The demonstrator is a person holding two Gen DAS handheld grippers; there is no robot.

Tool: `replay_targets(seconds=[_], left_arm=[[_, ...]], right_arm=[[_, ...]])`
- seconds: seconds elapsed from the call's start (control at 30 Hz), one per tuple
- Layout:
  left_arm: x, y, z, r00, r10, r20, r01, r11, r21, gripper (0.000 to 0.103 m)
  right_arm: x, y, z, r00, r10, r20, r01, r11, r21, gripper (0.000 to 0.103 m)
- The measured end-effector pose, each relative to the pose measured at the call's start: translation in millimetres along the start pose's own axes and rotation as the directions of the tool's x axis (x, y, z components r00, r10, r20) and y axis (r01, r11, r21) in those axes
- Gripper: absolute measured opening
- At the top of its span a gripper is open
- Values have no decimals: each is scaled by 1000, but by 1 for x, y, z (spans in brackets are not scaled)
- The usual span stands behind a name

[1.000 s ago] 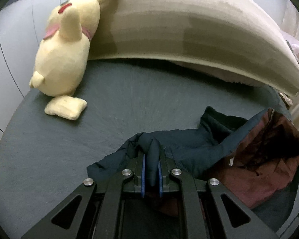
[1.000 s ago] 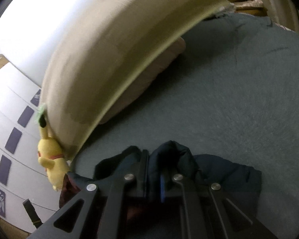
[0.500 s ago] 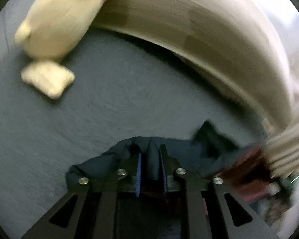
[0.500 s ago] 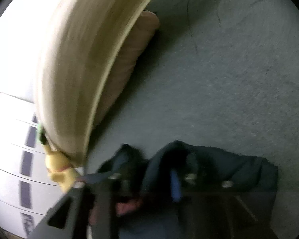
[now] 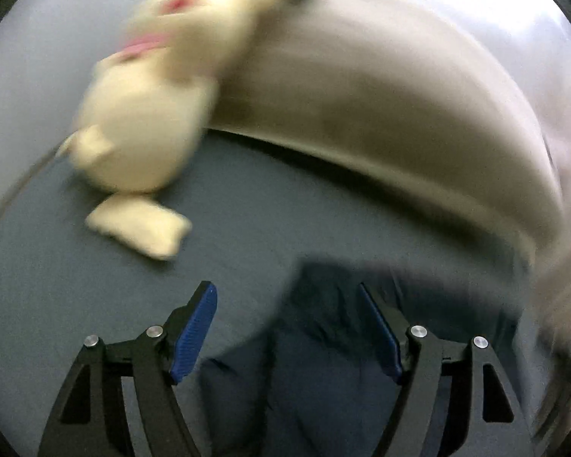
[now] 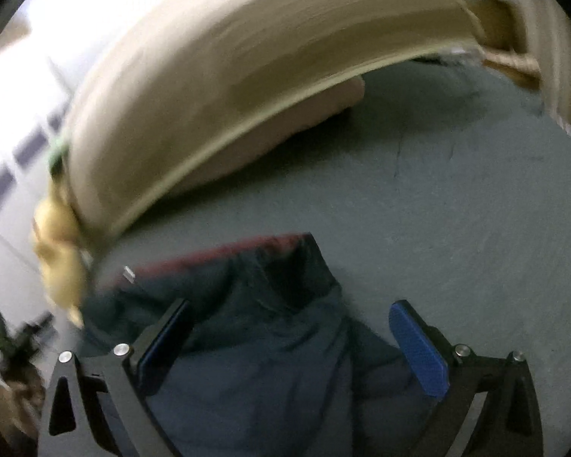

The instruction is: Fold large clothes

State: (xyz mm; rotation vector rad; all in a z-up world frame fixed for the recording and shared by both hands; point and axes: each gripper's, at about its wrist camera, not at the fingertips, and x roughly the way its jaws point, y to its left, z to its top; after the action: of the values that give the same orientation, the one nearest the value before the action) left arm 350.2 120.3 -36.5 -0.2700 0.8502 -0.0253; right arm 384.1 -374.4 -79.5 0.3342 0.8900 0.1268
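A dark navy garment (image 5: 316, 361) with a maroon lining lies bunched on the grey-blue bed (image 5: 247, 209). My left gripper (image 5: 285, 301) hangs over its near edge, its jaws opening; the cloth lies loose between the blue pads (image 5: 194, 327), which do not press it. In the right wrist view the same garment (image 6: 270, 335) shows a strip of maroon lining (image 6: 247, 247) at its far edge. My right gripper (image 6: 289, 323) is over it, jaws still opening wide, fabric lying slack between them. Both views are motion-blurred.
A yellow plush toy (image 5: 144, 122) leans against the beige padded headboard (image 5: 380, 106) at the bed's far left. The headboard (image 6: 228, 76) curves across the right wrist view, with a pinkish pillow (image 6: 285, 133) under it and the plush (image 6: 57, 243) at the left.
Both grippers were shut on folds of the navy garment and have let go, jaws spreading wide. The garment has dropped onto the bed. Both cameras have swung.
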Motion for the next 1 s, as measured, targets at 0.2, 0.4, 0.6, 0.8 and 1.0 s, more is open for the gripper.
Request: replay_targets(seconds=[0.2,0.4,0.6,0.8,1.0], left_arm=[[44,-56,-26,991,125,-46,-105,949,297,75],[91,-46,-32,959,265,-98,-230,934,273,33],[91,-64,-38,939,341,-43,-306,889,341,37],[7,-14,-28,994,107,14,-108,986,126,71],[-65,73,-66,999,-41,36,44,995,-86,85]], right_arm=[[29,-6,-3,996,-53,-65,50,998,-45,93],[59,-15,7,984,-123,-126,121,992,-19,11],[74,-28,5,976,-141,-164,150,988,45,13],[-9,-56,-4,995,101,-18,-96,979,178,103],[-68,-120,-55,978,204,33,-204,930,306,103]])
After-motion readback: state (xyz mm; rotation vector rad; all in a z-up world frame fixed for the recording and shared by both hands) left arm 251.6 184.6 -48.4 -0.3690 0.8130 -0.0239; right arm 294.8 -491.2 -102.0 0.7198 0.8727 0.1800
